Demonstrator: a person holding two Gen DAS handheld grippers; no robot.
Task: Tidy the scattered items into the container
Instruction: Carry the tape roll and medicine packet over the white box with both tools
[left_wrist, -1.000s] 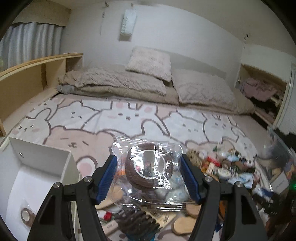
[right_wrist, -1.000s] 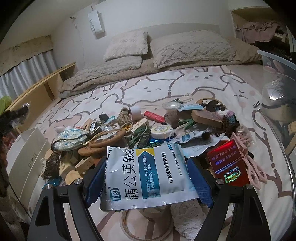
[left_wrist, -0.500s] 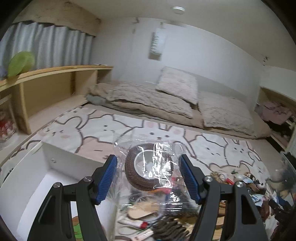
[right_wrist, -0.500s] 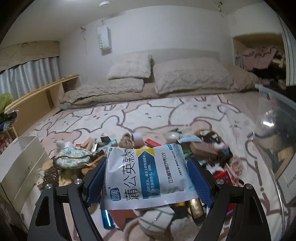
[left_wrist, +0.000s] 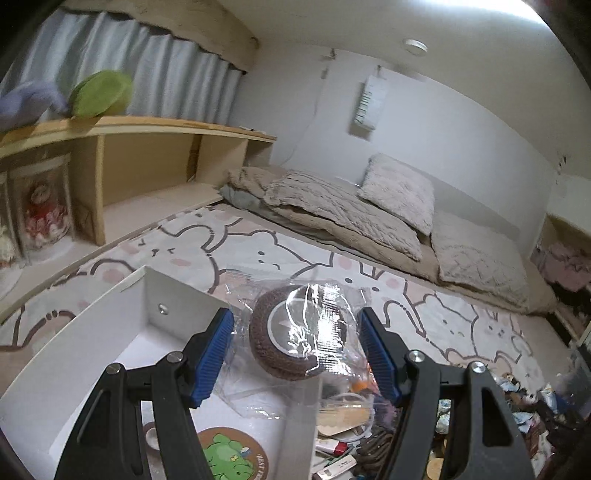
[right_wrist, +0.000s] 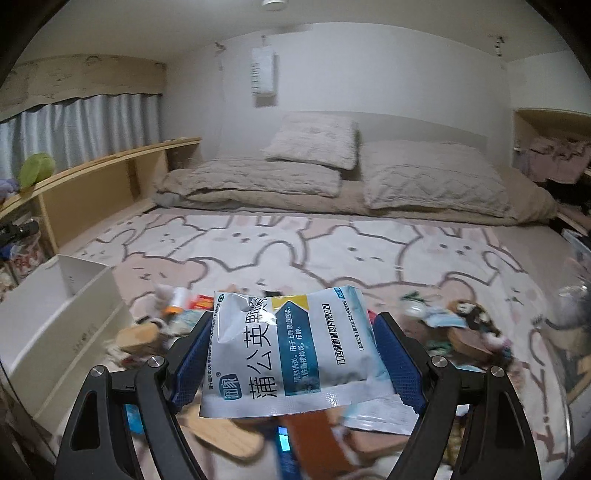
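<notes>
My left gripper (left_wrist: 297, 350) is shut on a clear plastic bag holding a brown round item (left_wrist: 295, 341), held above the right wall of the white container (left_wrist: 92, 350). Inside the container lie a round green-frog coaster (left_wrist: 232, 458) and a tape roll (left_wrist: 151, 439). My right gripper (right_wrist: 293, 354) is shut on a white and blue medicine sachet (right_wrist: 291, 350), held above the pile of scattered items (right_wrist: 461, 325). The white container also shows in the right wrist view (right_wrist: 55, 332), at the left.
The items lie on a bed with a bunny-print sheet (right_wrist: 332, 243). Pillows and a folded quilt (right_wrist: 332, 173) lie at the far end. A wooden shelf (left_wrist: 129, 162) runs along the left. More scattered items (left_wrist: 354, 443) lie right of the container. A clear bin edge (right_wrist: 576, 332) is at the right.
Both grippers have risen and tilted up. The left one moved left with its bag, over the white container's right side. The right one lifted the sachet higher above the pile.
</notes>
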